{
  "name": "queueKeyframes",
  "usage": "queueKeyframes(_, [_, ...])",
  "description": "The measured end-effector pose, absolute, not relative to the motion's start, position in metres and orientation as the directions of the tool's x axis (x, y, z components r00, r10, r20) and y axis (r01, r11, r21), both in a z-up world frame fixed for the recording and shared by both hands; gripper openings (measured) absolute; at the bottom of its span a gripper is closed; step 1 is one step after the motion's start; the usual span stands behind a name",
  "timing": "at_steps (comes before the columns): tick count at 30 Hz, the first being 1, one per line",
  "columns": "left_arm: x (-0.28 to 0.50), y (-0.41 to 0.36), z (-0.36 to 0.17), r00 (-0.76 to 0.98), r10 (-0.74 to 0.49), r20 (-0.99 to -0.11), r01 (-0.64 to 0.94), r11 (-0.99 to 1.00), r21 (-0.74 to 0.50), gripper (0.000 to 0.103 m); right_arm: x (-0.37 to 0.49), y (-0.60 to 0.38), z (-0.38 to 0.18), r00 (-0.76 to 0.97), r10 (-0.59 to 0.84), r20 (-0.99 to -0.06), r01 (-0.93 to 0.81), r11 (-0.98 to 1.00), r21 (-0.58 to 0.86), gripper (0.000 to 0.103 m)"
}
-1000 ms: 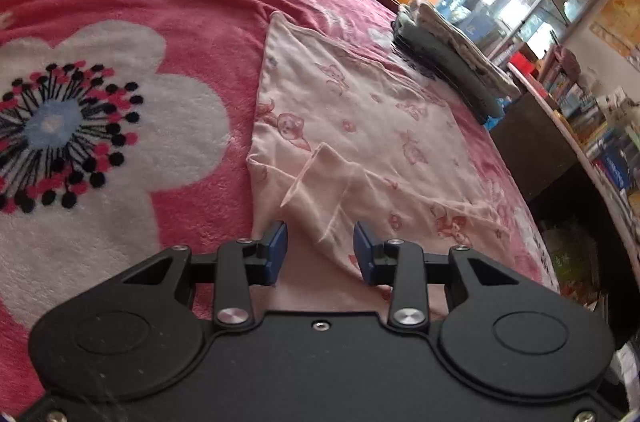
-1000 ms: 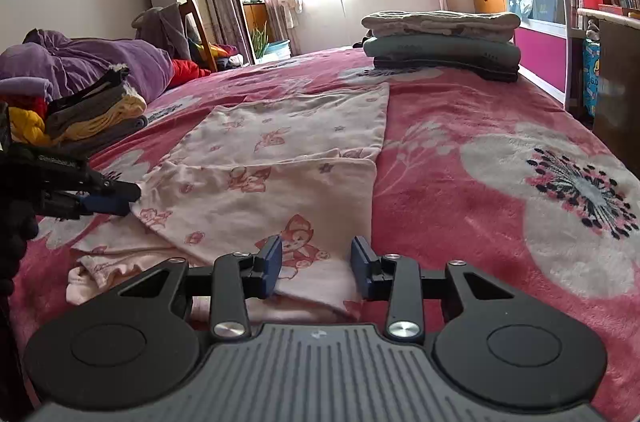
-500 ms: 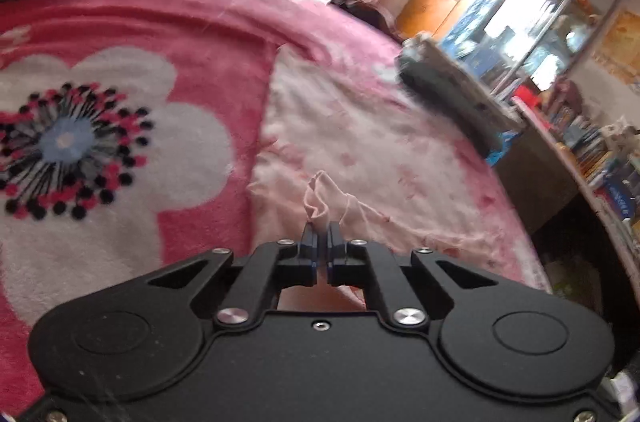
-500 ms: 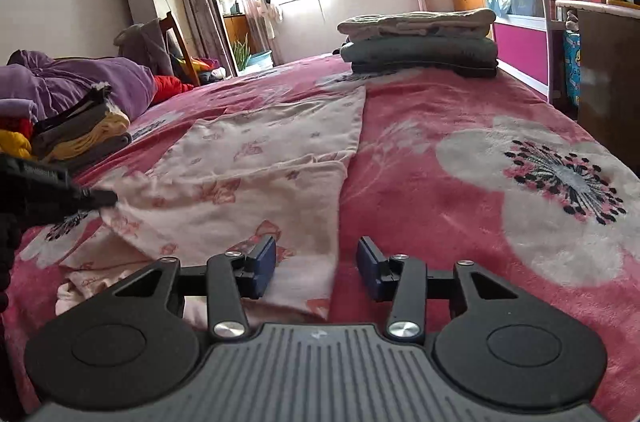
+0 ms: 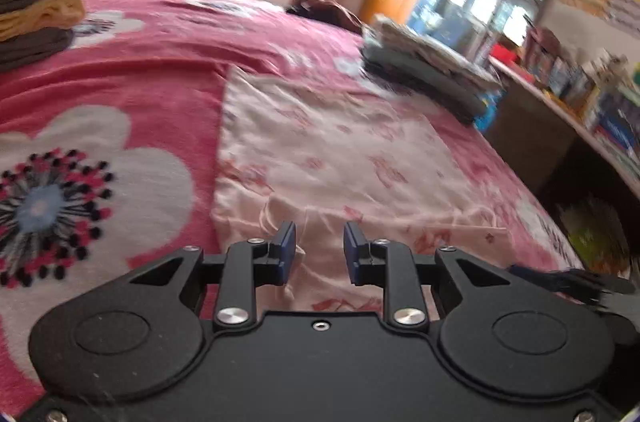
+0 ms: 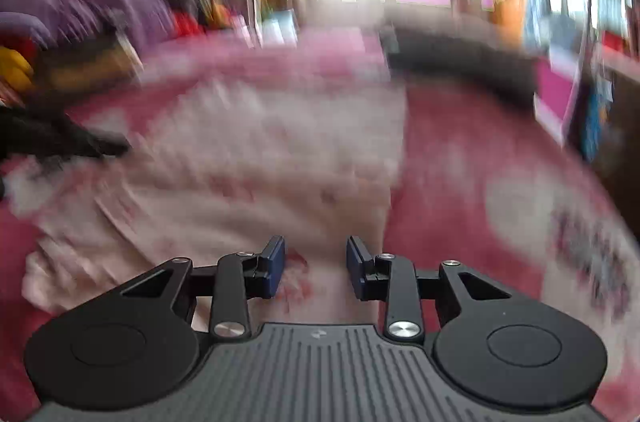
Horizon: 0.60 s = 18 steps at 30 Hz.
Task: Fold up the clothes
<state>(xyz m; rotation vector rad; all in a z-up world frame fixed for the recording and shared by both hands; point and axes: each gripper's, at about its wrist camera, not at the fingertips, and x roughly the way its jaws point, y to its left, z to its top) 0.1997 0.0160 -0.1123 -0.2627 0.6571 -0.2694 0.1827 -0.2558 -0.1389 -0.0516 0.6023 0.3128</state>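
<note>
A pale pink printed garment [image 5: 340, 150] lies spread flat on the pink flowered blanket [image 5: 120, 70]. My left gripper [image 5: 320, 242] hovers open over the garment's near edge, with nothing between its blue pads. The right gripper [image 5: 576, 282] shows as a dark shape low at the right of this view. The right wrist view is heavily blurred. In it the garment [image 6: 260, 162] stretches ahead, and my right gripper [image 6: 316, 254] stands open over its near right corner, holding nothing. The left gripper [image 6: 80, 142] appears dark at that view's left edge.
A stack of folded clothes [image 5: 424, 66] sits on the bed's far right. Another folded stack [image 5: 36, 14] is at the far left. A desk with books [image 5: 580, 94] runs along the bed's right side. Purple bedding [image 6: 80, 6] lies beyond.
The left gripper, shut on a pinched-up fold of the garment half a second ago, has let go and now stands open; the fold lies flat. The right view has turned blurry from fast motion.
</note>
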Motion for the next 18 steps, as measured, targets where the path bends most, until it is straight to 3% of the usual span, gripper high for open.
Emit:
queueKeyframes(10, [0.203, 0.002, -0.115, 0.717, -0.399, -0.571, 0.236, 0.910, -0.340, 0.022, 0.171, -0.254, -0.118, 0.810, 0.243, -0.534, -0.305, 0.952, -0.029, 0.026])
queueKeyframes(14, [0.204, 0.000, -0.116, 0.705, -0.417, -0.574, 0.249, 0.903, -0.350, 0.022, 0.198, -0.249, -0.101, 0.796, 0.289, -0.531, -0.333, 0.943, 0.013, 0.027])
queueKeyframes(17, [0.208, -0.004, -0.119, 0.694, -0.420, -0.585, 0.254, 0.903, -0.348, 0.022, 0.233, -0.246, -0.090, 0.744, 0.326, -0.584, -0.362, 0.930, 0.058, 0.035])
queueKeyframes(18, [0.209, -0.005, -0.120, 0.691, -0.421, -0.587, 0.255, 0.902, -0.347, 0.022, 0.245, -0.245, -0.087, 0.725, 0.338, -0.600, -0.371, 0.926, 0.073, 0.048])
